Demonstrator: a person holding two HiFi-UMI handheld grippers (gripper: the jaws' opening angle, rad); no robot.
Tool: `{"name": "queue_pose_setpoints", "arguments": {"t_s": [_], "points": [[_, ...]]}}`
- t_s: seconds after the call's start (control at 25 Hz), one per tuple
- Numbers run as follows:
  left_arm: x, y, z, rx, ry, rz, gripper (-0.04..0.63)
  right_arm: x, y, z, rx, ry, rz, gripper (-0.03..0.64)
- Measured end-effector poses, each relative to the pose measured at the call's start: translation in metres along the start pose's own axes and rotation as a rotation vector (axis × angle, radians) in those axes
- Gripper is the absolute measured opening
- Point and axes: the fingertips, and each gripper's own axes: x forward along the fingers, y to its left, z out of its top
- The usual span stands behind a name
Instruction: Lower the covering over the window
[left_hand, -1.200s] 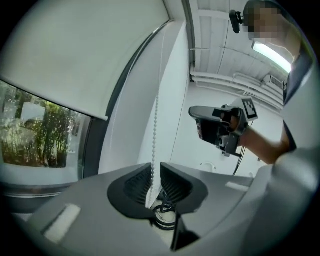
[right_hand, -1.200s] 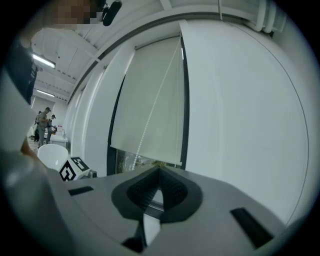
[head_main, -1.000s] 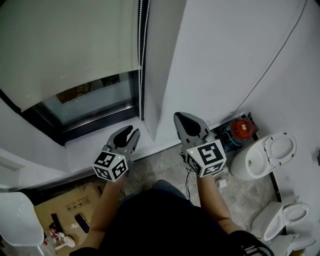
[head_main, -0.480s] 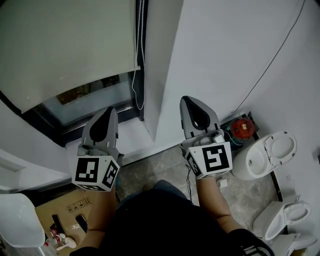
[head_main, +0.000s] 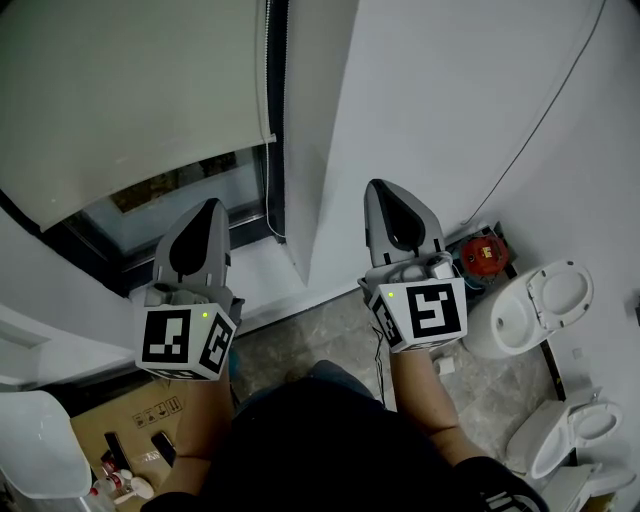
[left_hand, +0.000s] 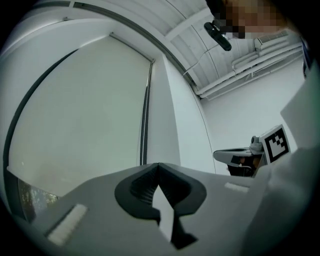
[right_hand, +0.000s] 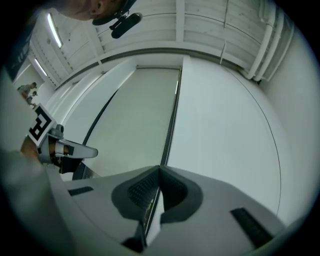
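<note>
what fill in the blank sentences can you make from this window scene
The blind covers only the ___ part of the window.
The bead chain hangs along the blind's ___ edge in the head view.
The left hand-held gripper and the right hand-held gripper both have their jaws ___, with nothing between them.
Missing words: upper; right; shut
</note>
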Motion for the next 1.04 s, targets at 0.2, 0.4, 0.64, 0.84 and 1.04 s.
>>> {"name": "queue_pose_setpoints", "arguments": {"t_s": [0.2, 0.4, 0.64, 0.84, 1.04], "points": [[0.004, -0.002, -0.004, -0.008, 0.012, -0.003, 0.011, 0.005, 0.007, -0.006, -0.015, 0.022, 0.031, 0.012], [0.006, -0.002, -0.006, -0.008, 0.017, -0.007, 0.011, 0.007, 0.003, -0.010, 0.004, 0.028, 0.024, 0.012], [0.009, 0.004, -0.010, -0.005, 0.023, -0.006, 0.011, 0.015, 0.005, -0.015, 0.002, 0.038, 0.024, 0.012], [0.012, 0.003, -0.008, -0.001, 0.018, -0.016, 0.011, 0.018, 0.006, -0.016, 0.009, 0.037, 0.029, 0.012], [0.015, 0.004, -0.009, 0.005, 0.022, -0.030, 0.011, 0.023, 0.010, -0.015, 0.008, 0.031, 0.029, 0.012]]}}
